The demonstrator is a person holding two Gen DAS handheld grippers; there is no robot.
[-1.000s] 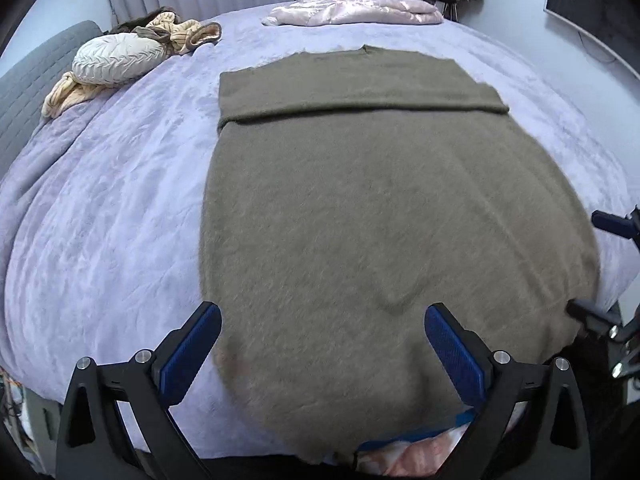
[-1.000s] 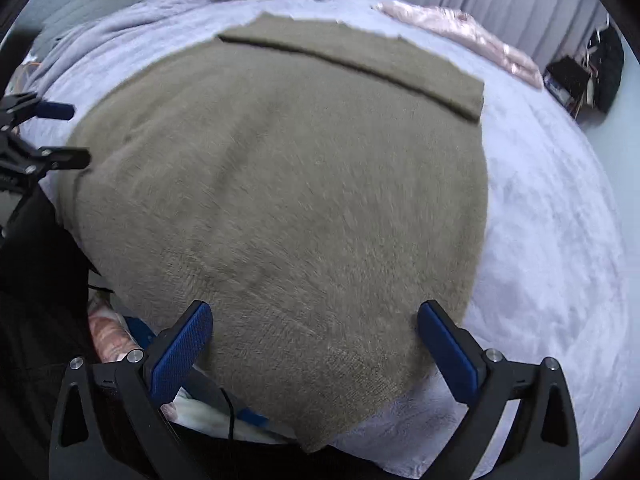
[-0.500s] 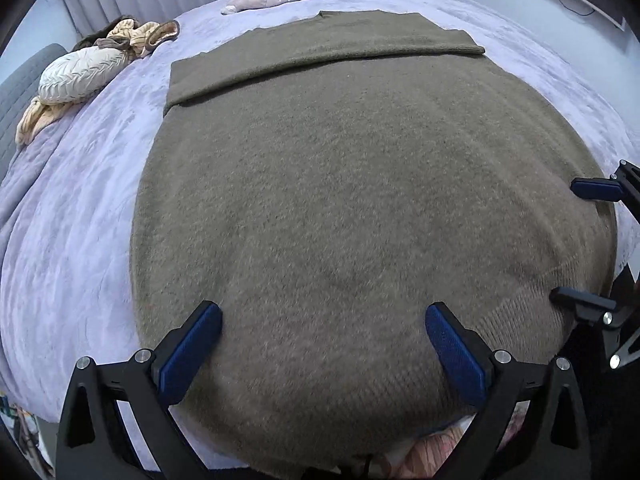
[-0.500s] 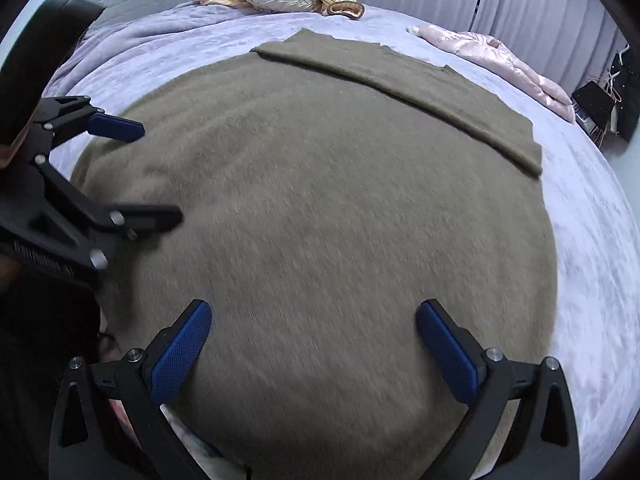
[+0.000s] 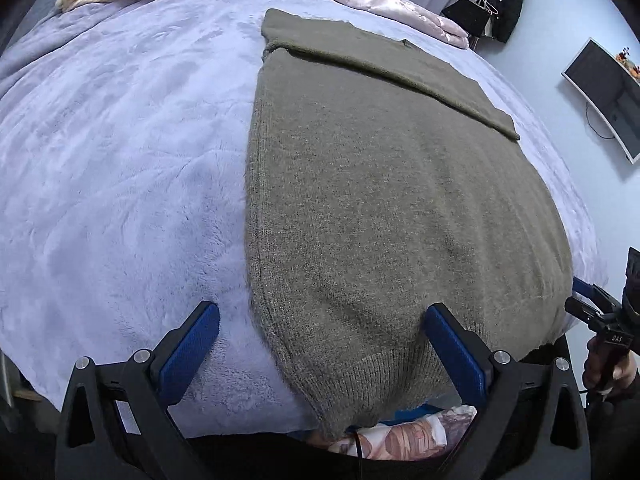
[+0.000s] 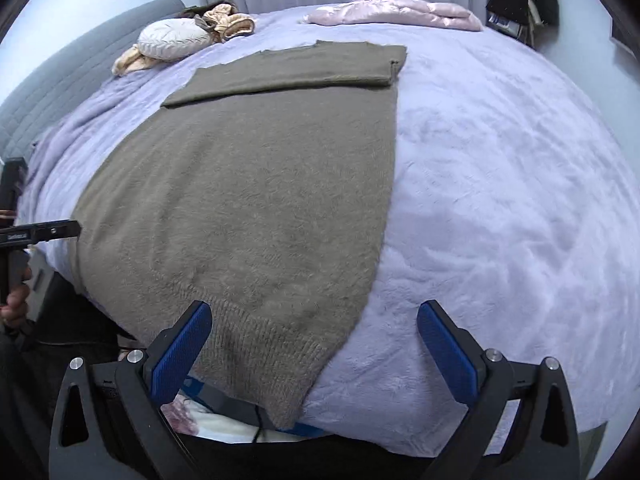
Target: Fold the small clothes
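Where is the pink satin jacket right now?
The pink satin jacket lies at the far edge of the bed, beyond the folded top of the olive sweater, right of the white pillow in the right wrist view.

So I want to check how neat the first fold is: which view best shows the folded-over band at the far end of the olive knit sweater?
The right wrist view: the folded-over band lies nearly square-on, both ends visible. The left wrist view shows the folded-over band too, but slanting away.
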